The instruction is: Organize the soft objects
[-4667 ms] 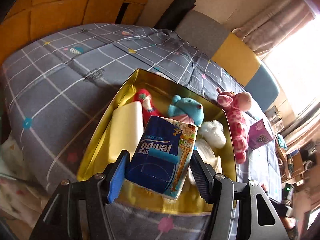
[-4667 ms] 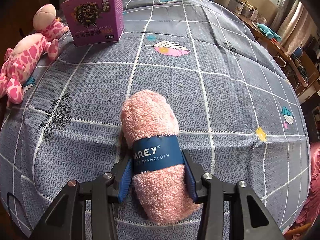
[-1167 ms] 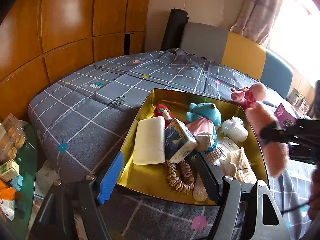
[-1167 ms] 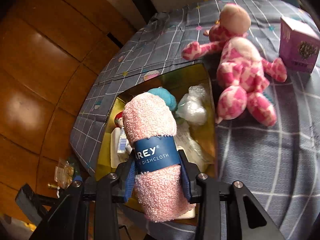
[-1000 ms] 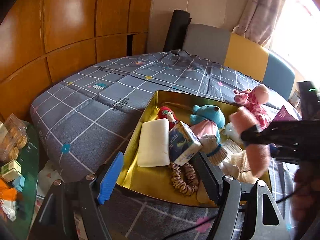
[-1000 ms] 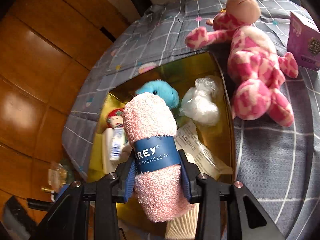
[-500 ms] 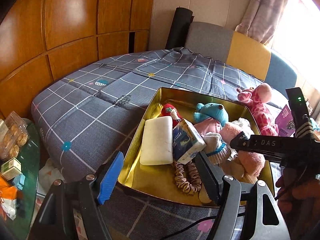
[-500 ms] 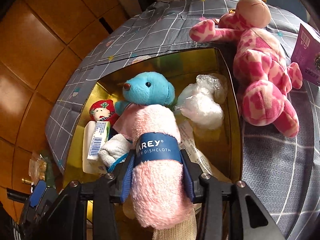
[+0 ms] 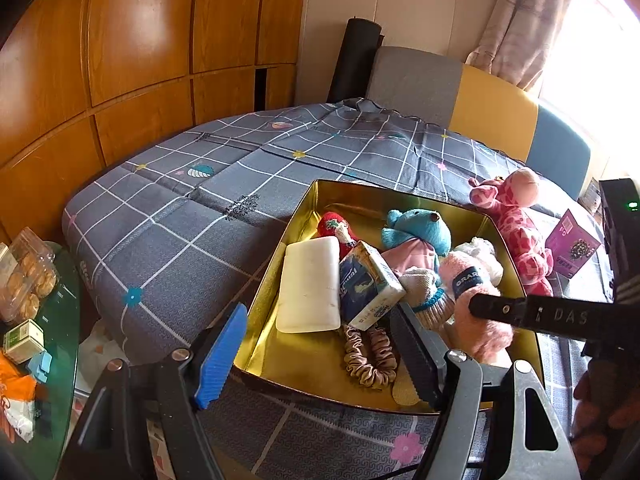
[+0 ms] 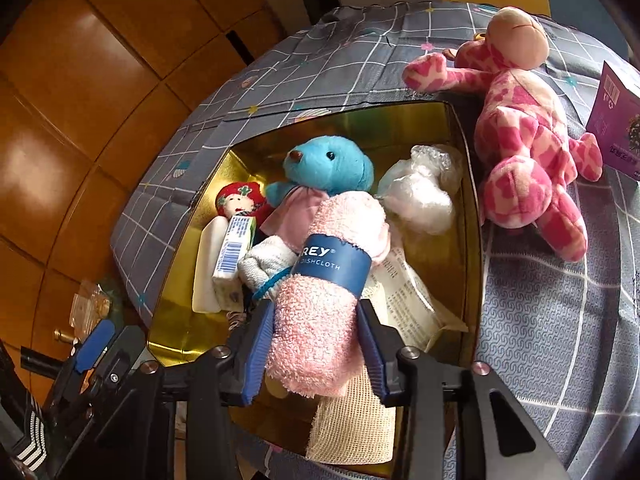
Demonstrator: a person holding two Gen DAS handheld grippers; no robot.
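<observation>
Cloth: pink rolled dishcloth (image 10: 320, 308) with a blue band, lying tilted inside the gold tin (image 10: 472, 280), its far end against the blue bear (image 10: 328, 168).
Right gripper (image 10: 316, 344): jaws have just been closing, pads pressed on the roll's near half, gripping it over the tin.
Tin contents: doll (image 10: 238, 200), white block (image 9: 310, 284), tissue pack (image 9: 370, 284), wrapped white bundle (image 10: 416, 192), scrunchie (image 9: 370, 356), beige mesh cloth (image 10: 352, 420) under the roll.
Left gripper (image 9: 316, 352): jaws wide apart, nothing between them, hanging at the tin's near rim.
Beside tin: pink giraffe (image 10: 528, 128) on the grey checked bedspread (image 9: 180, 216), touching the tin's wall; purple box (image 9: 572, 248) just past it.
</observation>
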